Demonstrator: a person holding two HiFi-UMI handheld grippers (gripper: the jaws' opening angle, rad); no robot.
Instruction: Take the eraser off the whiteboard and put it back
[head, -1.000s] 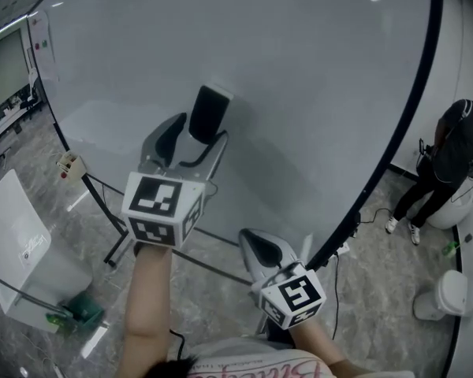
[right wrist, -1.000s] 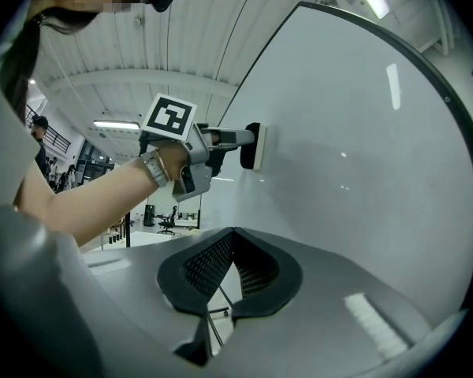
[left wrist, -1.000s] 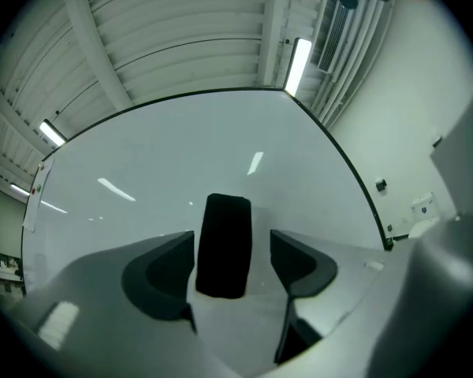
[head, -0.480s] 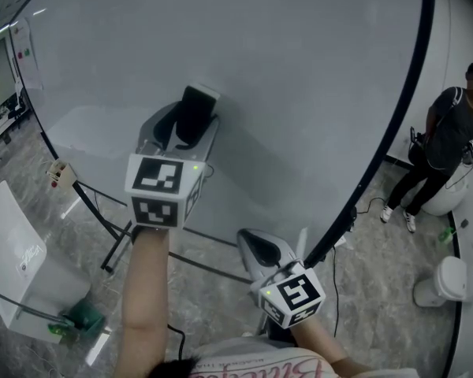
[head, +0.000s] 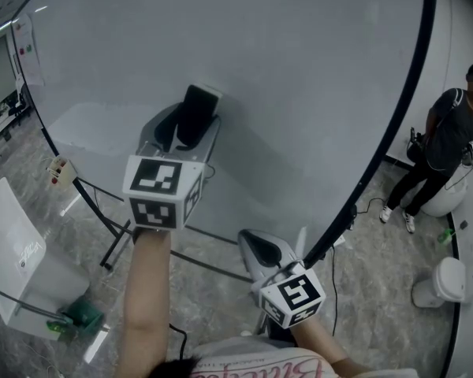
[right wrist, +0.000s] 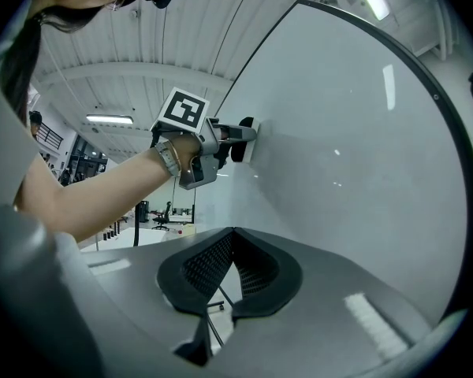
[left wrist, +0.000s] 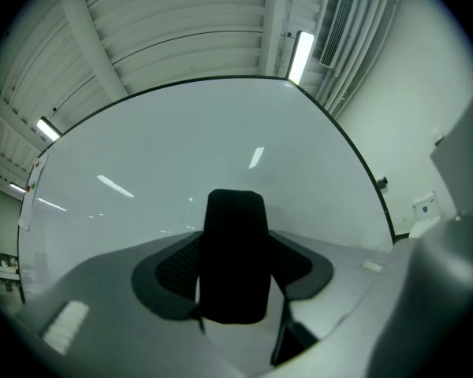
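Observation:
The black eraser (head: 199, 110) sits against the whiteboard (head: 315, 85), a white strip showing at its top edge. My left gripper (head: 192, 126) reaches up to it, its jaws closing, the eraser between them and both pads against its sides. In the left gripper view the eraser (left wrist: 235, 262) fills the gap in the left gripper (left wrist: 235, 252), with the whiteboard (left wrist: 173, 164) behind. My right gripper (head: 262, 246) hangs lower right, off the board, shut with nothing in it. The right gripper view shows the right gripper (right wrist: 232, 238), its pads meeting, and the left gripper (right wrist: 230, 136) at the eraser (right wrist: 238, 150).
The whiteboard's stand legs (head: 118, 239) cross the floor below it. A white chair (head: 16, 242) and a green object (head: 83, 312) are at lower left. A person (head: 448, 152) stands at the far right near white bins (head: 445, 283).
The left gripper's jaws have drawn in around the eraser, which now sits deeper between them. The right gripper has kept still.

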